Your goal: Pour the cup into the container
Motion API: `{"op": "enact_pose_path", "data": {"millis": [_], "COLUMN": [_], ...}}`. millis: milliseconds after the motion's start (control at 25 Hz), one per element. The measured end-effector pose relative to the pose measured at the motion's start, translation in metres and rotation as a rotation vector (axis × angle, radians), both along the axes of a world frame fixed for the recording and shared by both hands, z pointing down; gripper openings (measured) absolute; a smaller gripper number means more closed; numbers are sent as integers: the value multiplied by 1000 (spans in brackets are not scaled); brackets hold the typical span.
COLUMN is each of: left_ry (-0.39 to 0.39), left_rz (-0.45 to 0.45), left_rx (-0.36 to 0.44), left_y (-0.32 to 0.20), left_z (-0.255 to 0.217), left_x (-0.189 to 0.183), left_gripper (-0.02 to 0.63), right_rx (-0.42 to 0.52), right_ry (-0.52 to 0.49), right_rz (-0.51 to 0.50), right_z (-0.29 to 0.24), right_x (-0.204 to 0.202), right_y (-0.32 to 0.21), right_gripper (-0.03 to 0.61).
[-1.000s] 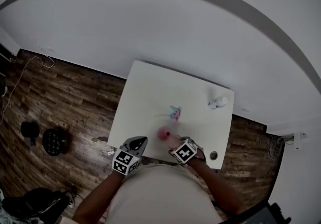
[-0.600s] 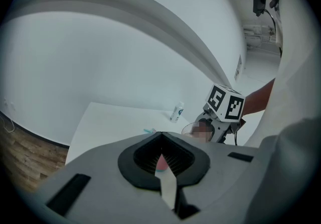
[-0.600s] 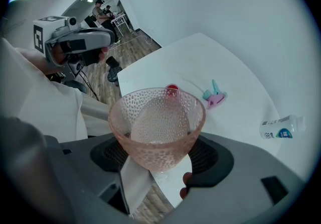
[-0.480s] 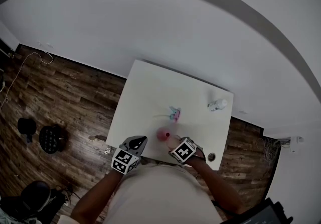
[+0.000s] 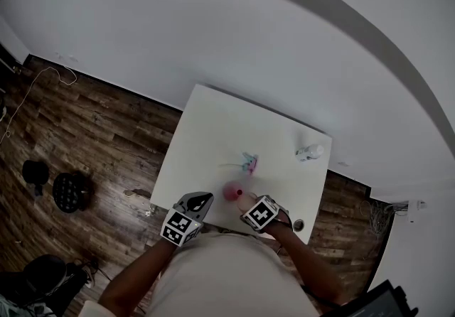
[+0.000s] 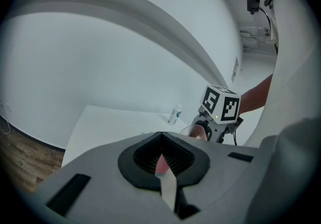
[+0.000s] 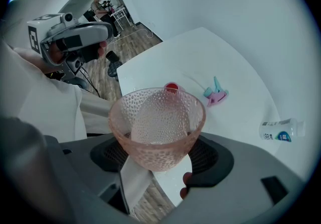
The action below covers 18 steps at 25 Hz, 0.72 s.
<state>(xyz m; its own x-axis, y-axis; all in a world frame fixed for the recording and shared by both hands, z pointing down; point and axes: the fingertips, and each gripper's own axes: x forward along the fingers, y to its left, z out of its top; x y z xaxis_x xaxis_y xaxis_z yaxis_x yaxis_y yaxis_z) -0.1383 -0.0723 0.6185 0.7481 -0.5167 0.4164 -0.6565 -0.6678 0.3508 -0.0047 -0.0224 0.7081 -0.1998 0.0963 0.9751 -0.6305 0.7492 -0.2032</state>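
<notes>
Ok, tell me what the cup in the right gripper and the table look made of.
Cup: translucent pink with a dimpled, beaded surface and light showing through; glass or clear plastic, can't tell which. Table: smooth, flat white top with a soft matte sheen, likely laminate or painted board.

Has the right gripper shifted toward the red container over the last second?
No. The right gripper, jaws shut on the cup, keeps the same small gap to the red container near the table's front edge.
</notes>
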Motion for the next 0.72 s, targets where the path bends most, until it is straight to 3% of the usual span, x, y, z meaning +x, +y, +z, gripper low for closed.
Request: {"op": "enact_pose_path", "data": {"millis": [720], "left_ry": [11], "left_rz": [-16], "left_rx": [-1], "left_y": [-4], "left_z": [5], "left_x": [-4], "left_gripper": [11], "right_rx": [-65], "right_ry": [43], "right_rz": [-25], "right_z": [2], "right_x": [2], "right_y": [1], "right_gripper": [357]}}
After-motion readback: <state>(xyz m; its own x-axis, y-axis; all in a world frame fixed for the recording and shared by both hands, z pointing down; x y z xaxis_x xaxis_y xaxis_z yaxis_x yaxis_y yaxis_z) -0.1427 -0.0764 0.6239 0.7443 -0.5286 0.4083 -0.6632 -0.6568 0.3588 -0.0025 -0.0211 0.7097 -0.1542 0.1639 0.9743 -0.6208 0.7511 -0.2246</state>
